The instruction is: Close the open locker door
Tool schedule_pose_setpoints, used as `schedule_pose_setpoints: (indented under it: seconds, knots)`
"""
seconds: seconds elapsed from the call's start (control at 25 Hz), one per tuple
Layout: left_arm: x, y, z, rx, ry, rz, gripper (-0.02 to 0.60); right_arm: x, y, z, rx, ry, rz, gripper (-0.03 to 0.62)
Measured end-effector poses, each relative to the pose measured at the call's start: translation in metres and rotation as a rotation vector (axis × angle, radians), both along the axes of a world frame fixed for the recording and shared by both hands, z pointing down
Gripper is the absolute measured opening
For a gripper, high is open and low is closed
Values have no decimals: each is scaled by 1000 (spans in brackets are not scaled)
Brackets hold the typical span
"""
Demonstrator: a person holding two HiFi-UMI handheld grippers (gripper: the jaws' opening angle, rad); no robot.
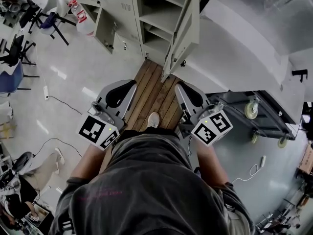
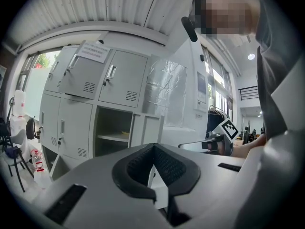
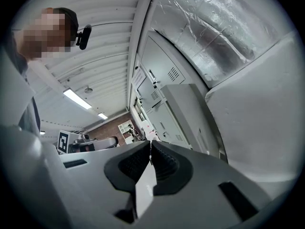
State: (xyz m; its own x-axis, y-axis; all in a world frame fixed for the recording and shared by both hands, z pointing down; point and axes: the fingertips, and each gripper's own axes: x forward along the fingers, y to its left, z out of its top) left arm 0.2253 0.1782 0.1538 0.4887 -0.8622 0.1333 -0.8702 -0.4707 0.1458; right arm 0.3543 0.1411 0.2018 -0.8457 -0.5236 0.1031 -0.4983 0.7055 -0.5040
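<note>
The open locker door (image 1: 187, 27) is grey and swings out from the locker bank (image 1: 161, 13) toward me, its lower corner just ahead of my grippers. Shelves show in the open compartment (image 1: 156, 21) behind it. My left gripper (image 1: 129, 86) is shut and empty, a little left of the door's edge. My right gripper (image 1: 180, 87) is shut and empty, just below and right of that edge. In the left gripper view the left gripper (image 2: 153, 148) faces the open compartment (image 2: 113, 132). In the right gripper view the right gripper (image 3: 150, 147) points along the door (image 3: 190, 113).
I stand on a wooden plank strip (image 1: 151, 94). Another low locker door (image 1: 105, 29) hangs open at the left, near a water bottle (image 1: 83, 17). A wheeled cart (image 1: 254, 112) stands at the right, chairs (image 1: 19, 53) at the far left, and a seated person (image 1: 29, 175) at the lower left.
</note>
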Motion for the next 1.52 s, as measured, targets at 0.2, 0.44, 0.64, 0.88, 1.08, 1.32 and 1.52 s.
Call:
schedule_pose_setpoints:
  seconds: [0.2,0.44,0.64,0.88,1.08,1.32,1.52]
  knots:
    - [-3,-12,6,-6,-4,-19,15,4,-15,9,-13,-1,4,25]
    - [-5,-30,18,22,-4,-19,15,13,-35,22,13,10,30,25]
    - [-7,-54,39,40,3,-3,15,29,-56,49,21,31,92,25]
    - [-11,-90,68,40,5,53,15,40,-78,83,8,40,180,25]
    - [-24,-117,87,20,0,132,15,41,-94,100,-5,45,290,25]
    - [-56,-144,99,-8,8,241,15,40,-101,107,-24,84,450,25]
    - [-83,-165,97,-6,16,331,15,44,-100,103,-20,123,606,26]
